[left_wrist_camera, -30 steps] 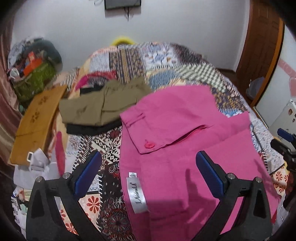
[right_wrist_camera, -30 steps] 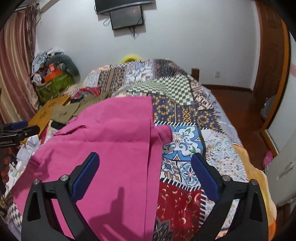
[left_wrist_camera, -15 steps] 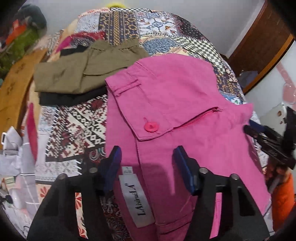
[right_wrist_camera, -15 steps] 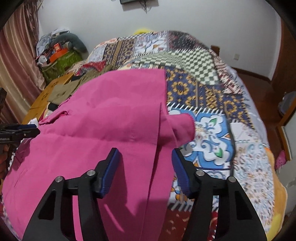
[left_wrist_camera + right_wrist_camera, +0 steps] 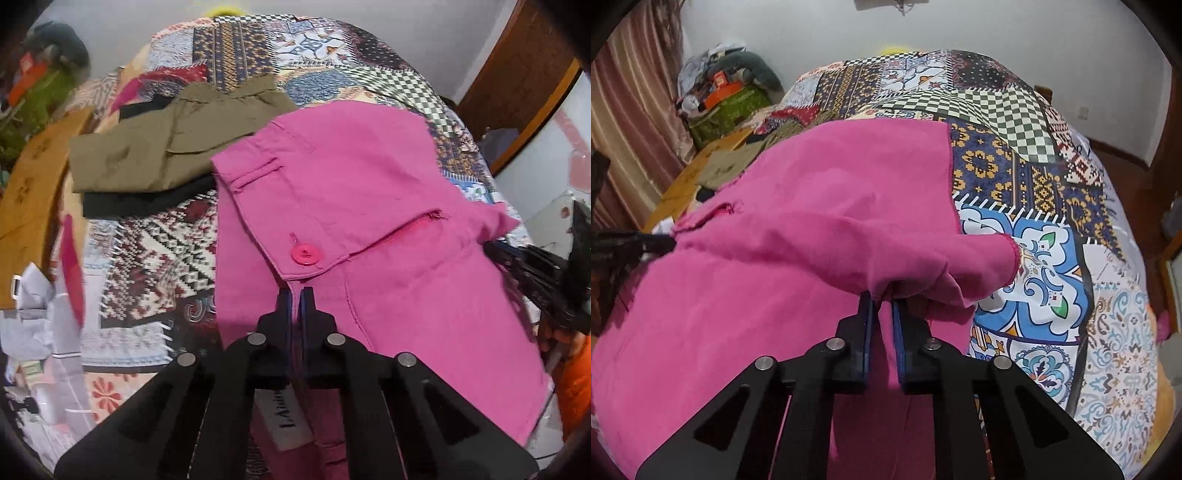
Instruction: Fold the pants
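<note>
Pink pants [image 5: 369,192] lie on the patchwork bed, waist toward me, with a pink button [image 5: 305,254] and an open fly. My left gripper [image 5: 295,295] is shut on the waistband edge just below the button. In the right wrist view the pants [image 5: 798,221] spread leftward, and my right gripper [image 5: 882,299] is shut on a bunched fold of the pink cloth near the leg end. The right gripper also shows at the right edge of the left wrist view [image 5: 532,273].
Folded olive pants [image 5: 166,147] lie on a black garment [image 5: 147,199] beyond the pink pants. A wooden board [image 5: 29,192] lies at the bed's left. A pile of bags [image 5: 727,96] sits by the curtain. The patchwork bedspread [image 5: 1034,166] stretches to the right.
Both grippers moved down onto the pants and closed from wide open to shut on the cloth. The right gripper's pinch has bunched the fabric.
</note>
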Tool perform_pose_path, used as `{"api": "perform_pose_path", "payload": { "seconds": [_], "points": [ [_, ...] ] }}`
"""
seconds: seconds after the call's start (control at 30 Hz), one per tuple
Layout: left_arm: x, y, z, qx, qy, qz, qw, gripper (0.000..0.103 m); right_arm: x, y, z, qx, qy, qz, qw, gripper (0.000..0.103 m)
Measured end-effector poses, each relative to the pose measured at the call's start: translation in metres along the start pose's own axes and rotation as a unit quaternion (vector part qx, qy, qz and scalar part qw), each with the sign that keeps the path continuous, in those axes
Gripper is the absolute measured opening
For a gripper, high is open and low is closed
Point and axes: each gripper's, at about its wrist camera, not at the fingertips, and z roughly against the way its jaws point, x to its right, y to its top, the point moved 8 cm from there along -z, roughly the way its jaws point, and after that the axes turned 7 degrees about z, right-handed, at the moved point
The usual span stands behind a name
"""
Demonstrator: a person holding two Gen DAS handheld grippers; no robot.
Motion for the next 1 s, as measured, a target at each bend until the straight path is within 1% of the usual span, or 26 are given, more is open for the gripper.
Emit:
{"api": "perform_pose_path", "payload": {
  "seconds": [0.07,0.13,0.33,0.47,0.6,0.7,0.8,0.87,0.97,1.0],
  "points": [
    [-0.002,0.0,0.0,0.0,0.001,-0.004,1.0,0.004,-0.001,-0.001,0.0,-0.003,-0.007,0.009,1.0,0.006],
    [-0.004,0.001,0.0,0.005,0.012,-0.01,0.9999,0.004,0.0,-0.002,0.0,-0.006,-0.007,0.006,1.0,0.006],
    [-0.007,0.006,-0.004,0.013,0.036,-0.028,0.9989,0.005,0.003,-0.012,0.004,-0.01,-0.005,-0.021,1.0,0.006],
    [-0.006,0.006,-0.012,0.0,0.032,-0.039,0.9987,0.005,0.003,-0.017,0.006,-0.012,-0.004,-0.031,0.999,0.006],
    [-0.008,0.004,-0.002,-0.004,0.028,-0.032,0.9991,0.006,0.002,-0.017,0.009,-0.012,-0.004,-0.033,0.999,0.006],
    [-0.011,0.006,0.01,0.002,0.025,-0.024,0.9994,0.008,0.002,-0.017,0.015,-0.016,-0.003,-0.033,0.999,0.007],
    [-0.013,0.014,0.021,0.014,0.024,-0.02,0.9994,0.012,0.006,-0.013,0.026,-0.006,-0.012,-0.031,0.999,0.007],
    [-0.016,0.023,0.026,0.023,0.028,-0.018,0.9992,0.02,0.009,-0.007,0.035,0.006,-0.02,-0.027,0.999,0.008],
    [-0.021,0.037,0.029,0.034,0.034,-0.011,0.9988,0.03,0.015,0.008,0.05,0.035,-0.033,-0.025,0.999,0.016],
    [-0.023,0.04,0.028,0.034,0.032,-0.007,0.9989,0.032,0.018,0.012,0.054,0.042,-0.035,-0.026,0.998,0.021]
  ]
}}
